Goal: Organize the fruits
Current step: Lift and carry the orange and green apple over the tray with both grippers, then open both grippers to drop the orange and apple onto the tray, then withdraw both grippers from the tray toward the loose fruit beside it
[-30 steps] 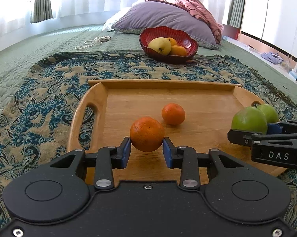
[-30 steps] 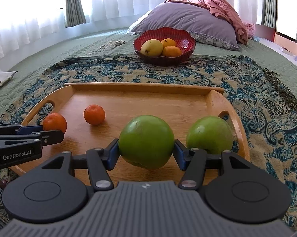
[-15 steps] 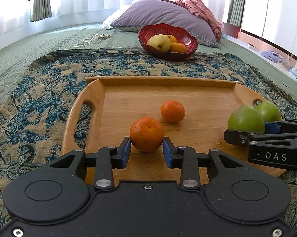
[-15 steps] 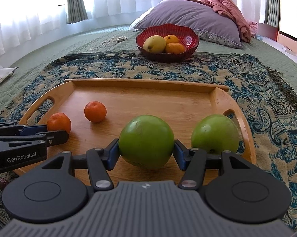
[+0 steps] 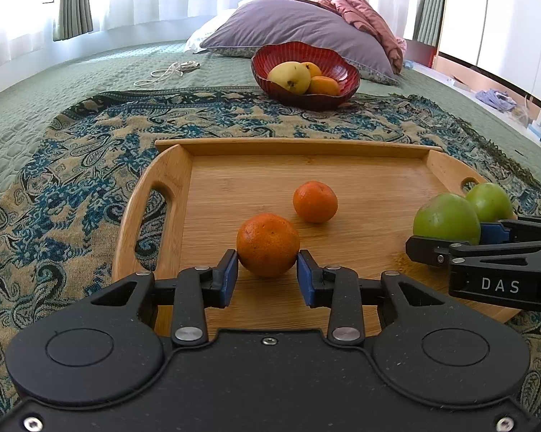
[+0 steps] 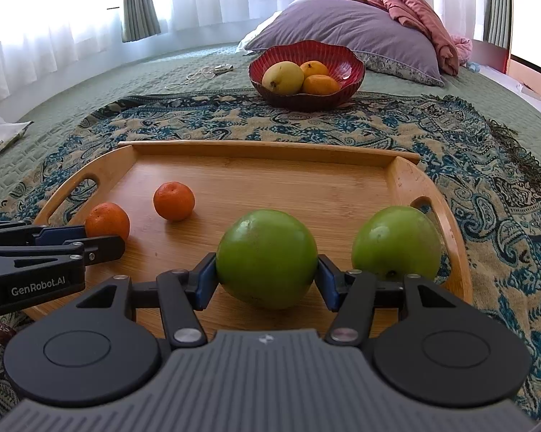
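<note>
Gripping an orange between the blue pads of the left gripper, low over the near part of the wooden tray, with a second orange sitting loose just beyond. Clamping a green apple in the right gripper, beside another green apple resting near the tray's right handle. Waiting farther back on the patterned throw: a red bowl already carrying a yellow fruit and two oranges. Probably lifting both fruits clear for the bowl. Worth doing well by raising straight up before travelling, keeping the pads squarely across each fruit's widest part, holding the two grippers apart, clearing the tray's far wall, and lowering gently rather than dropping onto the fruit inside.
</note>
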A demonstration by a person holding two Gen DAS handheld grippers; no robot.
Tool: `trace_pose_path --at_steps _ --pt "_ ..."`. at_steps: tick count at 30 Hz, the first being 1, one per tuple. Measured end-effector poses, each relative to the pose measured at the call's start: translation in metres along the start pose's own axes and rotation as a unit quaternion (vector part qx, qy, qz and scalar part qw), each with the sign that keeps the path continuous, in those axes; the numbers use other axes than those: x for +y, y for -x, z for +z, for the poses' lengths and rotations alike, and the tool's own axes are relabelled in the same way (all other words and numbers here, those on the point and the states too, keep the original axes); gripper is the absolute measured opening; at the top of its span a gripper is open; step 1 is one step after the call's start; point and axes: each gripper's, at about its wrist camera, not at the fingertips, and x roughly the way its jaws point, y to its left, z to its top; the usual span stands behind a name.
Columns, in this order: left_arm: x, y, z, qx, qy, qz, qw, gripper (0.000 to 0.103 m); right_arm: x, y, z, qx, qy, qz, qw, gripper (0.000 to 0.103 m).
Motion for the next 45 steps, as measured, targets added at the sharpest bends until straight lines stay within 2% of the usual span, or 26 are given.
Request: trace_pose_path --at_steps 2,4,10,22,34,45 --pt "0.001 0.0 0.0 0.005 0.004 -0.002 1.0 0.034 0.0 0.0 0.0 0.001 0.002 -0.001 1.0 0.064" --pt "0.003 0.002 0.0 0.008 0.007 -0.004 0.9999 0.037 0.001 0.0 0.0 0.002 0.002 -0.001 1.0 0.074" --pt "0.001 0.016 -0.002 -0.005 -0.008 -0.004 0.9999 0.051 -0.001 0.009 -0.004 -0.002 0.004 0.007 1.0 0.075" --pt "0.0 0.057 -0.016 -0.025 -0.015 -0.013 0.9995 0.069 -0.002 0.048 -0.019 -0.033 0.012 0.016 0.999 0.088" --pt "0.0 0.098 -0.045 -0.053 -0.033 -0.015 0.9979 0.087 0.003 0.087 -0.039 -0.073 0.017 0.025 0.997 0.095" --pt "0.011 0.113 -0.07 -0.048 -0.027 -0.016 0.9983 0.091 0.013 0.103 -0.061 -0.079 0.039 0.026 0.996 0.098"
